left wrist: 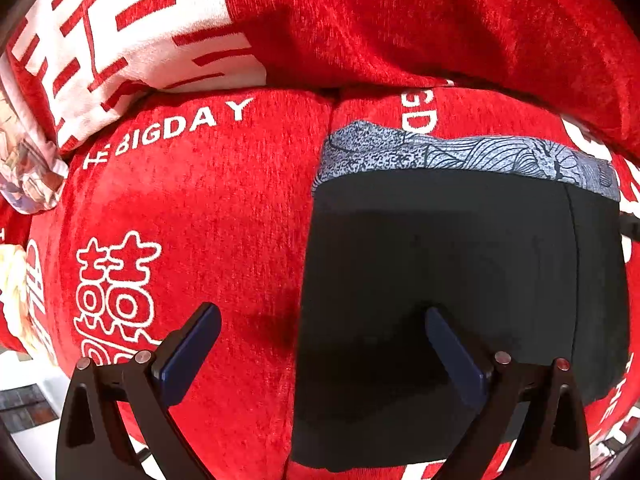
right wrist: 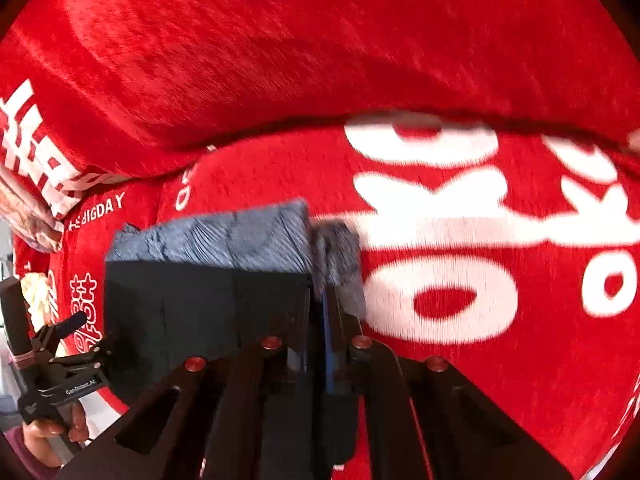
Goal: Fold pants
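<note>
The black pants (left wrist: 460,280) with a grey patterned waistband (left wrist: 472,156) lie folded flat on a red cushion. My left gripper (left wrist: 322,320) is open above the pants' left edge, one blue finger (left wrist: 192,352) over the red fabric, the other over the black cloth. In the right wrist view my right gripper (right wrist: 320,296) is shut on the right edge of the pants (right wrist: 208,304), near the grey waistband (right wrist: 224,236). The left gripper (right wrist: 76,344) shows at the far left there.
The red sofa seat (left wrist: 208,220) carries white lettering, with a red backrest (left wrist: 400,20) behind. A red-and-white pillow (left wrist: 120,40) sits at the back left. A patterned cushion (left wrist: 24,168) lies at the far left.
</note>
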{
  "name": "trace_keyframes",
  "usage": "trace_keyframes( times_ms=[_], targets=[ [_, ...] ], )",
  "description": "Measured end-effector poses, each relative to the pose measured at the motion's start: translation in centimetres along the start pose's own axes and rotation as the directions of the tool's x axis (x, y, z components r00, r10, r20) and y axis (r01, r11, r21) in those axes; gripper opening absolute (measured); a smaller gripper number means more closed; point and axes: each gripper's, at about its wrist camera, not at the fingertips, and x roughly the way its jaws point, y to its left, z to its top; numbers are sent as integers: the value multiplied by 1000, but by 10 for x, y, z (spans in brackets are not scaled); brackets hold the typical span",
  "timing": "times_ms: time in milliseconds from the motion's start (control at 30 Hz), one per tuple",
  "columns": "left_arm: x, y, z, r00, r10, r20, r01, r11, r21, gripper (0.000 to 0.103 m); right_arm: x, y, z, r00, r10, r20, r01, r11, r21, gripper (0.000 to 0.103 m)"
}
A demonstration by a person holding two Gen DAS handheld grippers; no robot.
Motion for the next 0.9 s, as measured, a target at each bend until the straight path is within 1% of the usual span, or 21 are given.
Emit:
trace_keyframes(
  times_ms=[67,133,200,267,367,433,500,567,667,733,767,833,867,900],
  targets=[
    [-7,4,3,1000,0,18,0,1000,1,103,-6,-5,-5,999,32,10,-32,999,19,6],
    [-10,8,6,1000,2,23,-2,1000,3,103,-10,-9,-9,999,37,3,-38,999,35,7],
    [-10,14,8,1000,-5,12,5,1000,0,103,-14,-17,-17,997,77,-15,-75,994,77,7],
    [-7,17,9,1000,-6,-12,6,1000,0,103,-17,-21,-25,995,95,-24,-92,991,101,11],
    [-4,15,4,1000,-6,-29,7,1000,10,103,-24,-20,-42,994,105,-31,-101,989,108,25],
    [-3,13,1,999,-13,-32,13,1000,19,103,-25,-20,-47,994,106,-38,-101,988,112,44],
    [-3,10,-2,999,-17,-31,18,1000,24,103,-25,-19,-51,994,101,-48,-95,989,111,49],
    [-3,10,-3,999,-15,-30,15,1000,23,103,-27,-20,-53,995,84,-55,-78,991,106,50],
    [-3,10,-3,999,-19,-33,19,1000,22,103,-29,-23,-52,995,82,-51,-77,991,109,58],
    [-4,10,-3,999,-21,-26,21,999,28,103,-30,-25,-52,995,85,-50,-79,991,112,67],
    [-4,10,-4,999,-25,-22,25,999,27,103,-31,-26,-52,995,87,-48,-81,990,114,68],
    [-5,12,-4,999,-45,-20,46,999,20,103,-31,-27,-53,994,96,-42,-90,989,120,70],
    [-5,13,-5,998,-66,-24,66,998,9,103,-31,-28,-54,994,104,-41,-99,987,125,72],
    [-5,15,-5,996,-81,-28,81,997,-2,103,-31,-28,-55,993,109,-37,-103,986,128,80]
  ],
)
